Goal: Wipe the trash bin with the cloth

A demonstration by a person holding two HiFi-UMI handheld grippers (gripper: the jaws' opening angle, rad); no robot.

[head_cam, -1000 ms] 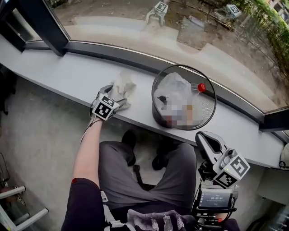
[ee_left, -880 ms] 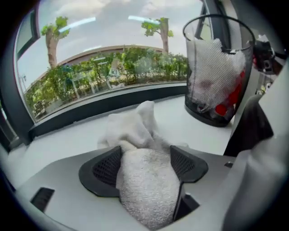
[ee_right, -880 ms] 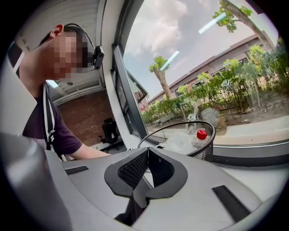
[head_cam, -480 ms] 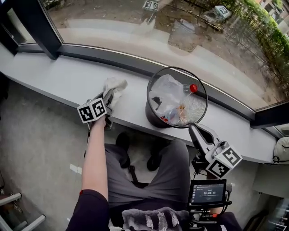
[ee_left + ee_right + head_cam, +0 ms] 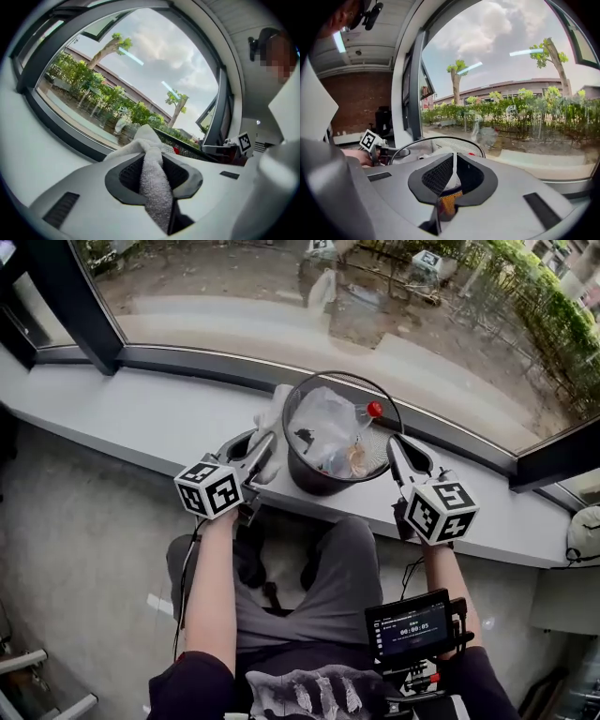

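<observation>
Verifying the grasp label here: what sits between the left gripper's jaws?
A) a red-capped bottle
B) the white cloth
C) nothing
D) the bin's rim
B: in the left gripper view, the left gripper pinches the white cloth between its jaws, which have just been closing.

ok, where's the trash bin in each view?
Head view: trash bin at centre, on the window ledge.
Left gripper view: its mesh rim just past the jaws, right of the cloth.
Right gripper view: its rim straight ahead, above the jaws.
Shared landmark: the red bottle cap inside the bin.
</observation>
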